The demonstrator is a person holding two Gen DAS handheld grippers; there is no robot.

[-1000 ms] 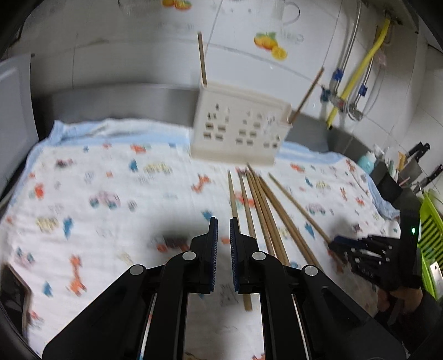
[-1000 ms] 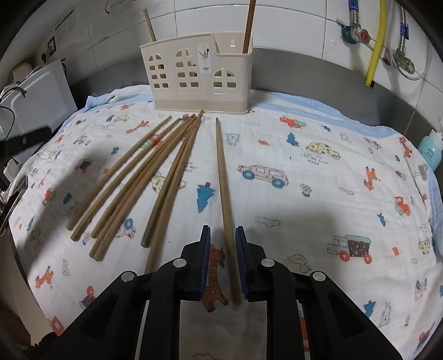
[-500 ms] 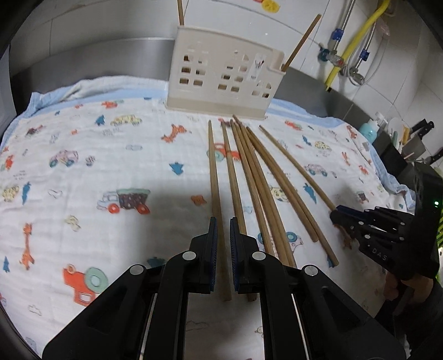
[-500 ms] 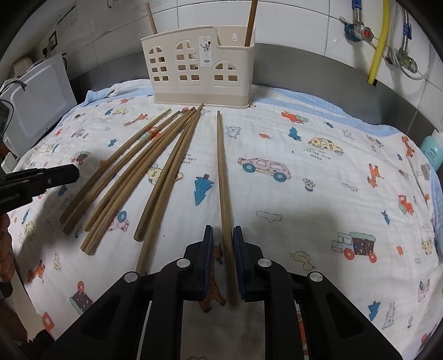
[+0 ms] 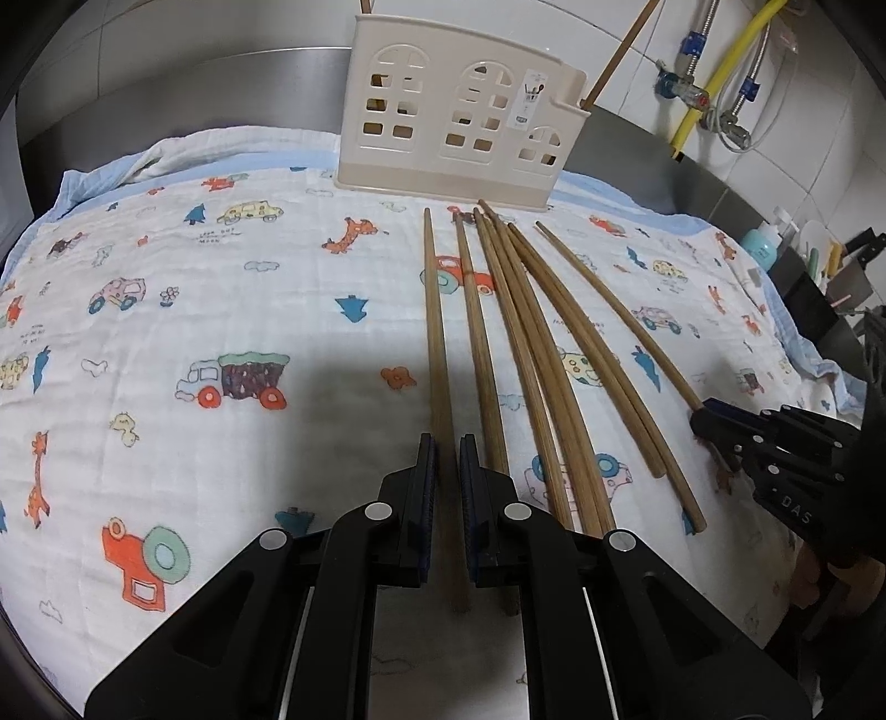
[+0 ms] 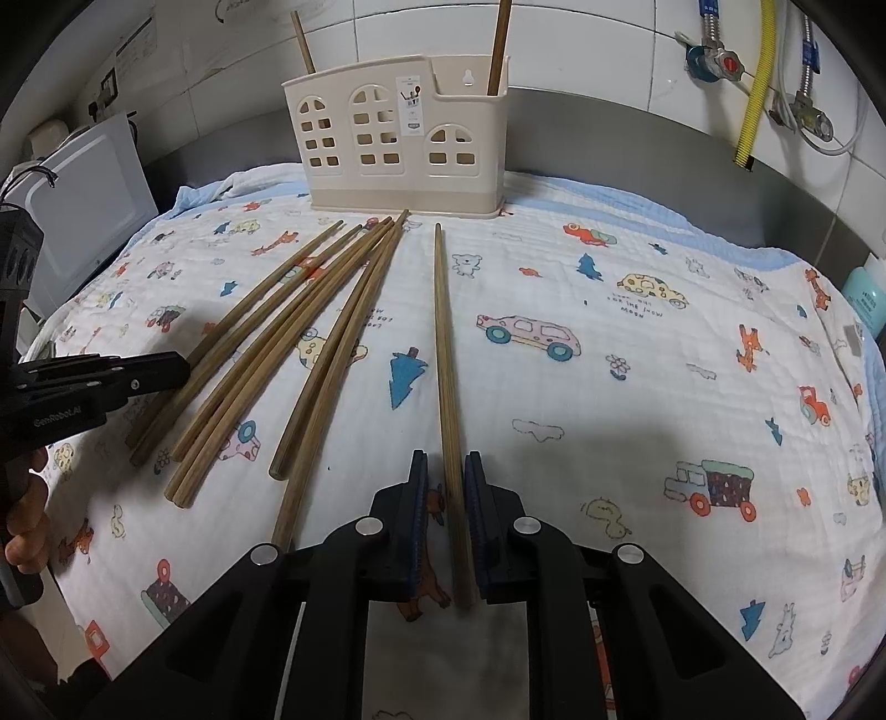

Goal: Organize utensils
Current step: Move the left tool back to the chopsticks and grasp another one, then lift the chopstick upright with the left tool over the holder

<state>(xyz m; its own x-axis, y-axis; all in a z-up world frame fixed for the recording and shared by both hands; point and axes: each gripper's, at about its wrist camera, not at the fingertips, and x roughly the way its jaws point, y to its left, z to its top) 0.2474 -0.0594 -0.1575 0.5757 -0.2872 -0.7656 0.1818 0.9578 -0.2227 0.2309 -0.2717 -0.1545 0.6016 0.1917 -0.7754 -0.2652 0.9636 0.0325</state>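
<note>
Several wooden chopsticks (image 5: pixel 531 343) (image 6: pixel 288 343) lie fanned on a cartoon-print cloth (image 6: pixel 637 387) in front of a cream holder (image 5: pixel 459 127) (image 6: pixel 398 144) with arched windows. Two chopsticks stand in the holder, one at each end (image 6: pixel 498 44). My left gripper (image 5: pixel 447 443) (image 6: pixel 185 368) is shut, its tips low over the near part of the leftmost chopstick (image 5: pixel 434 332), which shows through the slit between the pads. My right gripper (image 6: pixel 447 459) (image 5: pixel 699 411) straddles the near end of a lone chopstick (image 6: pixel 443 343) (image 5: pixel 614 311). Its jaws are narrow, with a sliver of cloth showing beside the left pad.
A white appliance (image 6: pixel 94 188) stands at the cloth's left edge. Behind is a steel backsplash and tiled wall with a yellow hose (image 6: pixel 753 77) and valves. A blue bottle (image 6: pixel 866 293) and a dark rack with knives (image 5: pixel 814 277) sit to the right. A person's hand holds each gripper.
My left gripper has come down and closed in on the chopsticks, entering the right wrist view from the left. My right gripper's jaws have narrowed slightly around the lone chopstick, which has not moved.
</note>
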